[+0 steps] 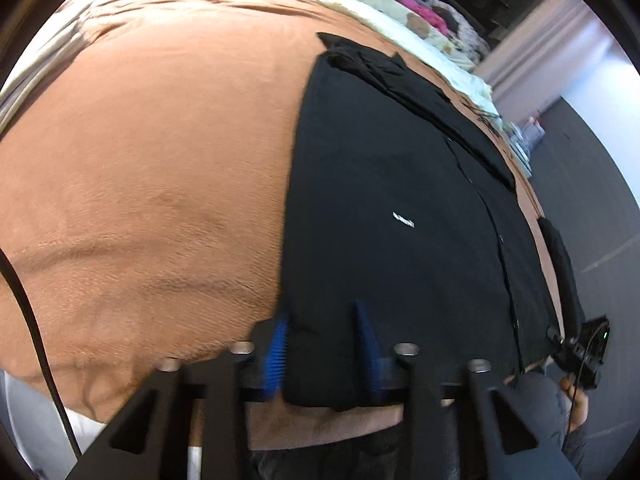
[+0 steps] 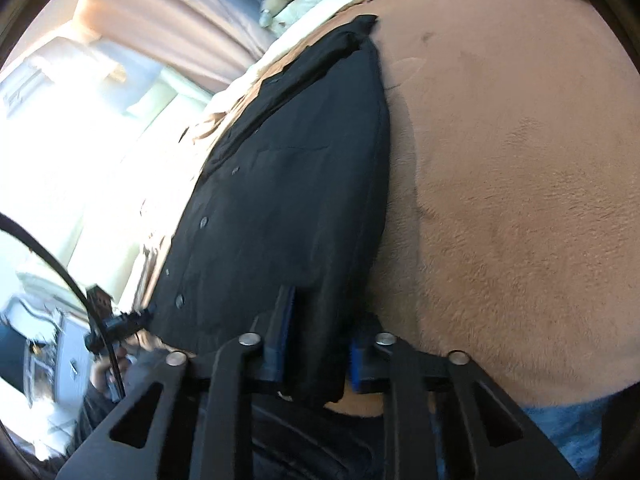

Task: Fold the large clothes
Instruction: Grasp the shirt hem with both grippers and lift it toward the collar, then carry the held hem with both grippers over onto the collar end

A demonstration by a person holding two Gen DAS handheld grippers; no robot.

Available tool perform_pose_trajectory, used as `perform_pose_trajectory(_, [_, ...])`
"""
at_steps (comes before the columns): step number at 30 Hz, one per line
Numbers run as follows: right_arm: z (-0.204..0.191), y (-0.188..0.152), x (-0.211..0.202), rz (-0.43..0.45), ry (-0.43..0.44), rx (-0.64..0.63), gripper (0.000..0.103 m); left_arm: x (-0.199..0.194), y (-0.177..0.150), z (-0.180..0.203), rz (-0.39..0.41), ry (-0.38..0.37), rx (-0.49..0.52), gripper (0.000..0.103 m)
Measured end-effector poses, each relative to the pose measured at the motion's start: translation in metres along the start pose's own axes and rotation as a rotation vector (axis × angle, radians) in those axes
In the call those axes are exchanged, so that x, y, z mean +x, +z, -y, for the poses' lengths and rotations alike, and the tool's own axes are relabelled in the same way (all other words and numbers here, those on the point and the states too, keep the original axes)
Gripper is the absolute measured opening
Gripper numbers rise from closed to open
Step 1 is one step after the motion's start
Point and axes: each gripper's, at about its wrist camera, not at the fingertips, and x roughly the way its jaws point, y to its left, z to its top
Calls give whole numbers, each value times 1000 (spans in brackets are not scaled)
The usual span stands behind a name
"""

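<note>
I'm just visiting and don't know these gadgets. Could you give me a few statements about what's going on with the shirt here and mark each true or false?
1. The black shirt lies on a brown blanket. True.
2. The left gripper has shirt fabric between its blue fingers. True.
3. The right gripper hangs empty above the blanket. False: it too has the shirt's edge between its fingers.
4. The shirt has a zip down the front. False: a row of buttons runs down it.
5. The shirt is white. False: black.
</note>
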Motion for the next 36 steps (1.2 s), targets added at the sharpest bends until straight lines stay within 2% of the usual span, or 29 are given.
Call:
perform_pose_trajectory(1, [-4,-1,-4,9,-14,-16,8,-2,1,-1,3,-1,-13,20])
perform_pose_trajectory(5, [-32,-2,-25,69,-17,-76,5,-17,0,8,45,20,5,14])
perform_pose_trajectory(11, [-65,-7,-66,131,-16,-147,4,-60,4,33,159,7,47,12])
perform_pose_trajectory(16, [-85,-25,-101,173,14,-193,3,-102,2,52,230,-6,89,12])
perform_pose_trajectory(26, [-103,-80,-179,237,63,-249,3,-184,-23,66,327,-49,127,12])
perform_pose_trajectory(36, [-103,-108,-208,281,83,-311,3,-244,-62,79,382,-70,155,12])
